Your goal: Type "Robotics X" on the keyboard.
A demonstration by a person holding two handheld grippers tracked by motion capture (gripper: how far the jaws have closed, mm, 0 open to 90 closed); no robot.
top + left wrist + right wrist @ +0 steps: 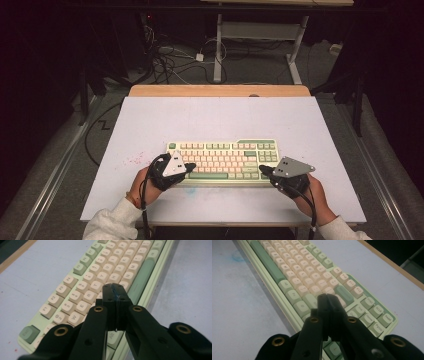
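Note:
A pale green keyboard (222,160) with cream and green keys lies near the middle of the white table top (210,120). My left gripper (189,166) hovers over the keyboard's left end, jaws pressed together with nothing between them. In the left gripper view the shut left gripper (115,287) points over the letter keys (100,275), just left of the green space bar (141,275). My right gripper (262,170) is at the keyboard's right front corner, also shut and empty. In the right gripper view the right gripper (327,297) sits above the keyboard (294,272) near the arrow keys.
The white top rests on a wooden table whose far edge (220,90) shows. Faint pink specks (134,161) mark the surface left of the keyboard. Cables (170,60) and a desk frame (260,35) stand on the floor beyond.

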